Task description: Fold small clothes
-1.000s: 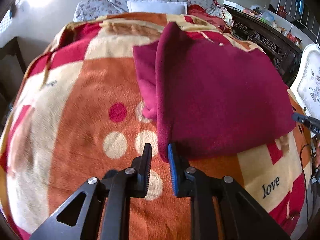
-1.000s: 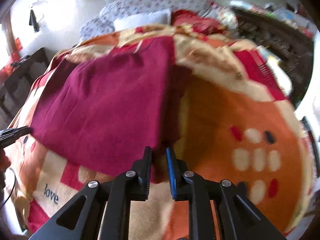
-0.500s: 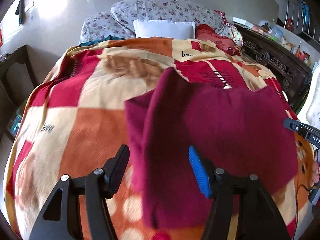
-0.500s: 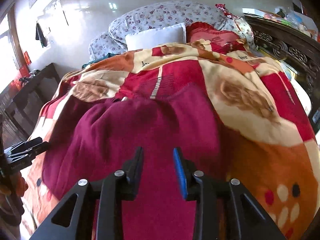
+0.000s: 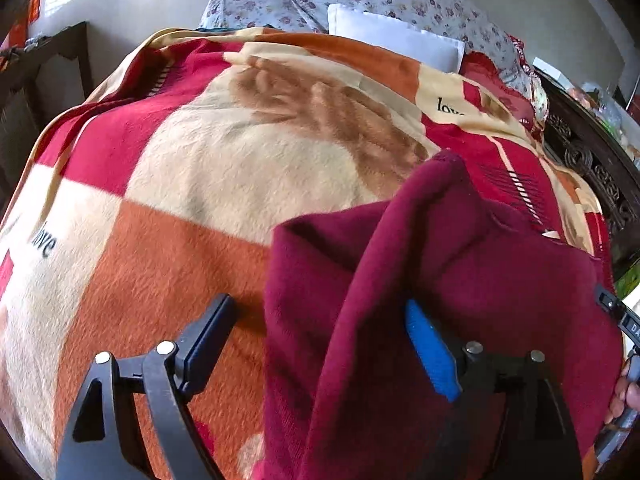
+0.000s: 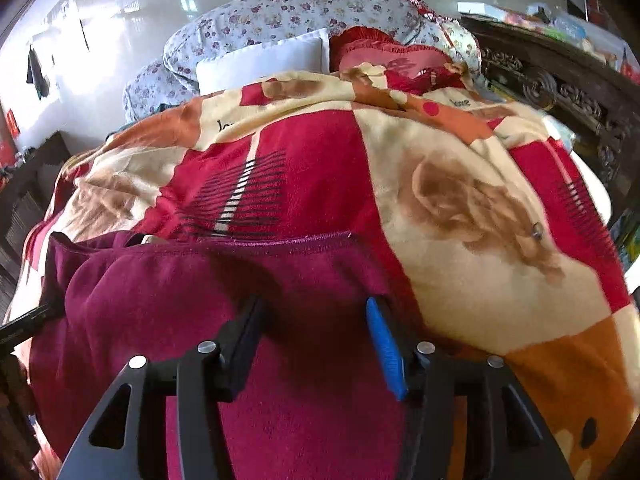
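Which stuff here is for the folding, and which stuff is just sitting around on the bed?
For the folding:
- maroon garment
- left gripper, open
- right gripper, open

Just sitting around:
- patterned blanket underneath
- white pillow
- floral pillows
- red cushion
- carved dark wooden furniture

bedroom: blanketed bed (image 5: 208,184), pillows (image 6: 260,60)

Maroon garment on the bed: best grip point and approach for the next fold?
Take the maroon garment at its stitched far hem, probably near the right corner. That edge lies flat and exposed on the blanket, so the open right gripper can come in low from the near side. The left gripper, also open, straddles a raised ridge, a bulkier hold.
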### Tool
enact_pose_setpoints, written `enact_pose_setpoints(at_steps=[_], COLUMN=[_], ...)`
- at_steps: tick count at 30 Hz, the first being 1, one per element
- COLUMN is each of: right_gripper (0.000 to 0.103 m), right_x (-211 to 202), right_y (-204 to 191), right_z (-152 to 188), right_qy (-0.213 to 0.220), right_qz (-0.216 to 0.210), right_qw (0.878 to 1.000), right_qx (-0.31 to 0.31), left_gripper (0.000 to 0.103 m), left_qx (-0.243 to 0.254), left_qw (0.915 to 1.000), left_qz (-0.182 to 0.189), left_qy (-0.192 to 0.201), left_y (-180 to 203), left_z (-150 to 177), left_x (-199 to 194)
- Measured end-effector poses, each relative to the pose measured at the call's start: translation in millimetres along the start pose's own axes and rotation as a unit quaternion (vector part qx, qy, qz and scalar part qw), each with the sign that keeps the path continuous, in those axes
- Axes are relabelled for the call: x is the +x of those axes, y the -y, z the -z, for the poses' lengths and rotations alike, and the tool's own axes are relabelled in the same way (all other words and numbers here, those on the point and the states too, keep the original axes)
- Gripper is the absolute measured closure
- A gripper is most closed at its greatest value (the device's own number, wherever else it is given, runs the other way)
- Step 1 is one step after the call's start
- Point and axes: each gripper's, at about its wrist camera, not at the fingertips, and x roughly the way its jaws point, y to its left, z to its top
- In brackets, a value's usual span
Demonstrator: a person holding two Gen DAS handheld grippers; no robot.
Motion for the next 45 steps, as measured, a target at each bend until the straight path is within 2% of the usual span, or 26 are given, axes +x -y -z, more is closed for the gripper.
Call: enact_pose_setpoints(at_steps=[2, 7, 11, 13, 17, 24, 28, 32, 33, 35, 37, 41, 44, 45], right_gripper=[0.045, 0.042, 0.043, 0.054, 0.054, 0.054, 0.052, 0.051, 0.050, 0.040, 0.024, 0.022, 0.020, 0.016], right_x=[-10.8, -37.2, -35.6, -31.9, -15.8, 23.8, 47.3, 43.5, 41.4, 37.1, 33.7, 35.1, 40.4, 42.9], right_y=[-9.0, -56.2, -116.5, -144.8, -194.0, -261.4, -281.5, -284.2, -282.2, -278.6, -278.9, -291.5, -303.0, -307.1], right_z=[0.0, 0.8, -2.3, -1.4, -2.4, -10.7, -7.4, -6.7, -7.2, -8.5, -8.7, -7.9, -4.9, -3.5], right_qy=[0.006, 0.021, 0.005, 0.002, -0.010, -0.031, -0.051, -0.053, -0.061, -0.073, -0.080, -0.099, -0.114, -0.118], right_qz=[0.008, -0.050, -0.114, -0.124, -0.158, -0.156, -0.134, -0.125, -0.130, -0.144, -0.153, -0.130, -0.110, -0.105], right_qw=[1.000, 0.998, 0.990, 0.985, 0.977, 0.971, 0.971, 0.970, 0.971, 0.972, 0.972, 0.971, 0.969, 0.968], right_qx=[-0.008, -0.038, -0.086, -0.119, -0.141, -0.179, -0.191, -0.199, -0.192, -0.172, -0.161, -0.175, -0.192, -0.198], left_gripper=[0.017, 0.017, 0.017, 0.017, 0.017, 0.017, 0.017, 0.017, 0.017, 0.017, 0.017, 0.017, 0.017, 0.017], left_qx=[0.005, -0.007, -0.027, -0.025, -0.015, -0.047, -0.051, -0.050, -0.052, -0.053, -0.055, -0.051, -0.030, -0.025], left_qw=[1.0000, 0.9998, 0.9995, 0.9995, 0.9991, 0.9969, 0.9964, 0.9965, 0.9964, 0.9962, 0.9961, 0.9961, 0.9970, 0.9971], left_qz=[0.000, -0.004, 0.010, 0.009, 0.007, 0.058, 0.063, 0.063, 0.064, 0.065, 0.066, 0.071, 0.071, 0.072], left_qy=[0.003, 0.017, 0.013, 0.017, 0.038, 0.025, 0.022, 0.022, 0.022, 0.021, 0.021, 0.013, 0.007, 0.006], left_y=[-3.8, -25.7, -36.6, -37.9, -39.5, -59.7, -63.8, -63.2, -63.7, -63.6, -64.7, -65.5, -66.8, -67.9], left_z=[5.7, 34.5, 49.8, 53.0, 55.1, 57.7, 58.2, 58.9, 59.1, 59.3, 61.2, 63.2, 63.9, 63.7], left_x=[-10.7, -43.5, -49.1, -52.5, -59.3, -48.2, -46.3, -45.3, -45.6, -45.7, -46.9, -50.4, -56.0, -57.6])
